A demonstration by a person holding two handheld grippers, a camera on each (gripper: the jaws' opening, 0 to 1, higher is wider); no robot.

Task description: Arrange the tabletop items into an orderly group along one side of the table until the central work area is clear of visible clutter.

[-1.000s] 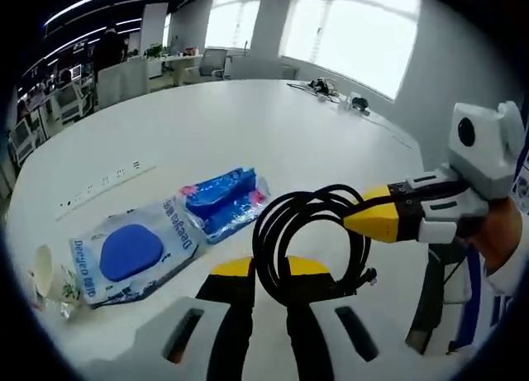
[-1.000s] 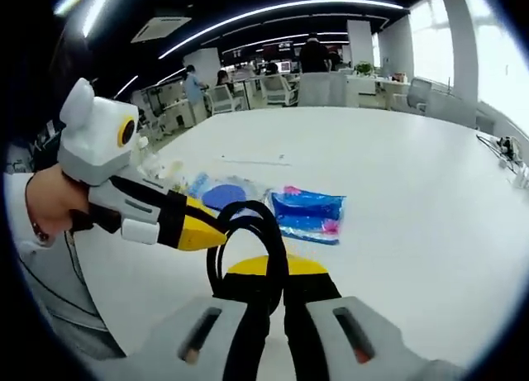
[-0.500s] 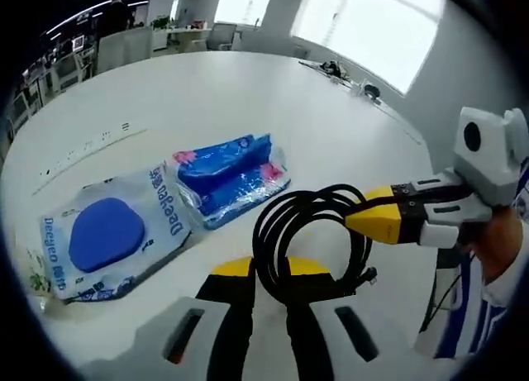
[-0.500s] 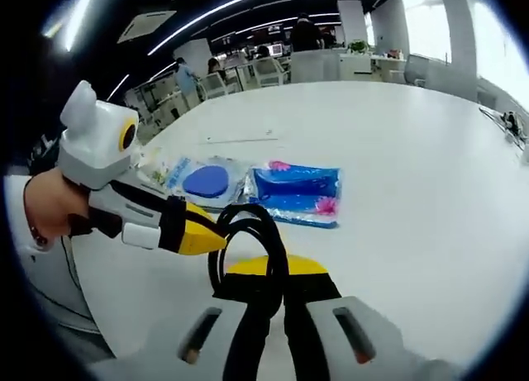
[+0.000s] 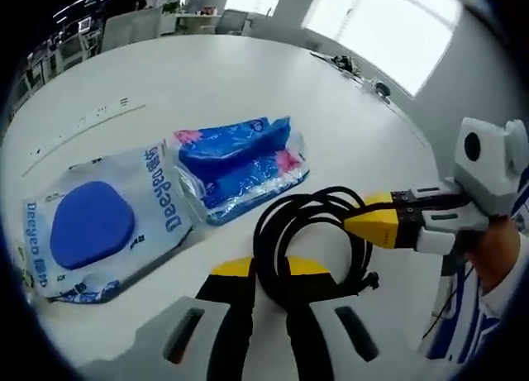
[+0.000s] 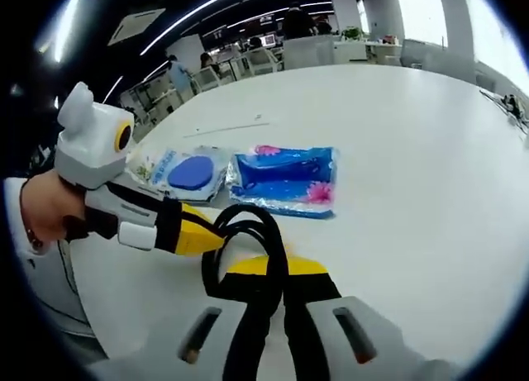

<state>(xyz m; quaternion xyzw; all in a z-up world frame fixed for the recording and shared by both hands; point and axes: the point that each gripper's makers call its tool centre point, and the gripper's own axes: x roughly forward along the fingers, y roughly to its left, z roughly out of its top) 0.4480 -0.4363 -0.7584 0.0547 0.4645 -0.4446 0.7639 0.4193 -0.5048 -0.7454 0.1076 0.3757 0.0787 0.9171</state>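
Two grippers meet on one coil of black cable [image 5: 307, 245] above a white table [image 5: 207, 92]. Left gripper view: the left gripper [image 5: 266, 273] rises from the bottom, its yellow-tipped jaws drawn together on the near side of the coil; the right gripper [image 5: 357, 225] comes in from the right with its yellow tip pinched on the far side of the loop, and a hand [image 5: 494, 253] shows behind its grey body. Right gripper view: the same arrangement mirrored, with the right gripper [image 6: 269, 269] clamped on the cable [image 6: 244, 249] at the bottom and the left gripper [image 6: 211, 240] entering from the left, its tip closed on the loop, held by a hand [image 6: 45, 207]. The coil hangs between the two tips; whether it touches the tabletop cannot be told. Beyond it on the table lie two flat packets side by side, edges touching or slightly overlapping: a blue packet with pink corner marks [image 5: 240, 166], just beside the coil, and a clear bag with a blue oval pad inside [image 5: 99, 224], with blue lettering along one edge. In the right gripper view the blue packet [image 6: 285, 178] lies to the right of the clear bag [image 6: 186, 170]. A thin pale strip [image 5: 78, 133] lies on the table farther off. Small dark things [image 5: 364, 75] sit near the far edge by the windows. Desks, chairs and people [image 6: 240, 59] are in the background.
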